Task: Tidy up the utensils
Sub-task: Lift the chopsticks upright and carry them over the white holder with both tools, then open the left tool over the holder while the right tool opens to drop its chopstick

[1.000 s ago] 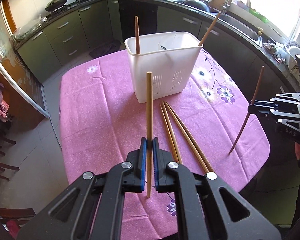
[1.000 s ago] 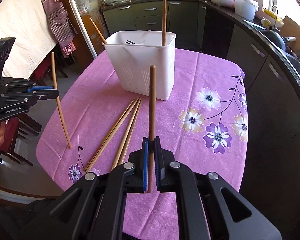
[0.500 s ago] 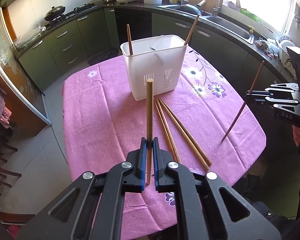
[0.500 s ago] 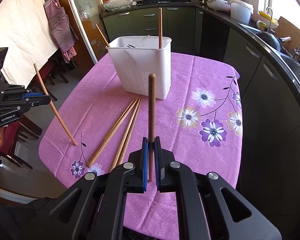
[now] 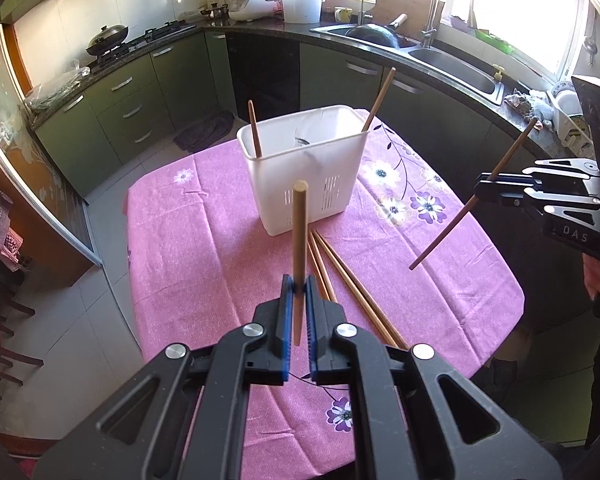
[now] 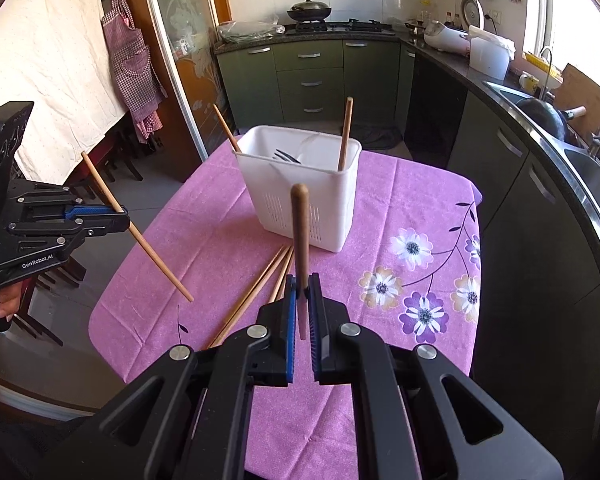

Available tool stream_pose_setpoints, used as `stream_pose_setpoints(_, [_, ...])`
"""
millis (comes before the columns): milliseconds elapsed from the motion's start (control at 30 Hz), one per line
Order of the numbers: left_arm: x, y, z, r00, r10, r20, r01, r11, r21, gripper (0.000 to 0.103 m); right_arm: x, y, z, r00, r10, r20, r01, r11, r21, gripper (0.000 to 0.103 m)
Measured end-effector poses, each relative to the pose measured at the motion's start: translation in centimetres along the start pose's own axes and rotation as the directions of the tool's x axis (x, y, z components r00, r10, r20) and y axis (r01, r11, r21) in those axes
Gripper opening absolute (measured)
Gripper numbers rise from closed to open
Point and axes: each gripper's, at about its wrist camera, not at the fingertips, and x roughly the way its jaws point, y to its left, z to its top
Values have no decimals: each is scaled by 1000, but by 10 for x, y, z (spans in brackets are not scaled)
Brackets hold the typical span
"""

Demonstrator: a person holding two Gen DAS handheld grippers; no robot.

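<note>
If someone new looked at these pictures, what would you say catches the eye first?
First, the two chopsticks held in the air: the left gripper is shut on a pale chopstick, and the right gripper on a darker chopstick. Beyond them stands a white utensil basket with two chopsticks already inside, on a pink flowered tablecloth; more loose chopsticks lie before it.

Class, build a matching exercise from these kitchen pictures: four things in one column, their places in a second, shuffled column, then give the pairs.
Things
1. light wooden chopstick
2. dark brown chopstick
3. white plastic utensil basket
4. loose wooden chopsticks

Places
A. standing on the pink floral tablecloth
B. clamped in the right gripper
C. lying flat on the cloth in front of the basket
D. clamped in the left gripper

Pairs: 1-D, 2-B, 3-A, 4-C
</note>
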Motion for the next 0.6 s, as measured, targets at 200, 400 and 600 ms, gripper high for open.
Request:
stream_pose_setpoints(200, [-36,-2,49,996,-8,94,8,1000,0,6,-28,10,51,996,-5,85,7,1000,-23,7])
stream_pose_setpoints(400, [-78,-5,108,965,-21,261,25,1000,-9,6,-52,9,109,979,5,205,-4,1000,-4,7])
stream_pose_setpoints(600, [-62,-2,149,931,52,362,-43,999,-34,6,-33,-2,155,964,-36,264,30,999,27,7])
